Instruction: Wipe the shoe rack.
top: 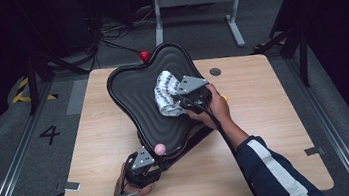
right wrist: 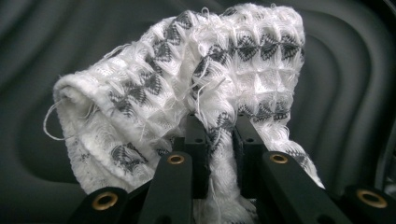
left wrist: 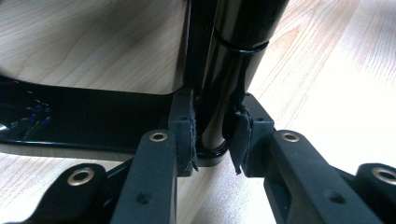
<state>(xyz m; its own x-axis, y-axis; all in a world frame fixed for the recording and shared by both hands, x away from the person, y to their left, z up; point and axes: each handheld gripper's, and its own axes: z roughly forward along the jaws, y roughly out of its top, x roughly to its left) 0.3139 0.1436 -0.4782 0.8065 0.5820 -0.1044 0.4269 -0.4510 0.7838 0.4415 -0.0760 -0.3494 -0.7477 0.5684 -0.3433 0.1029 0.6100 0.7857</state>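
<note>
My left gripper [top: 146, 166], low and left of centre in the high view, was clamped on the near edge of the large glossy black tray with a wavy outline and rippled surface [top: 141, 89]. In the left gripper view that gripper [left wrist: 214, 140] pinched the tray's rounded black rim [left wrist: 224, 84] between both pads. The tray stood tilted, its far edge raised toward the top of the frame, its near edge at the light wooden desk [top: 275, 116].

My right gripper [top: 183, 102], at the centre of the high view, was closed on a white knitted cloth with a grey diamond pattern [top: 166, 93], which lay against the tray's rippled face. In the right gripper view the gripper [right wrist: 219, 140] held a fold of the cloth [right wrist: 187, 79], the remainder bunched above the jaws.
</note>
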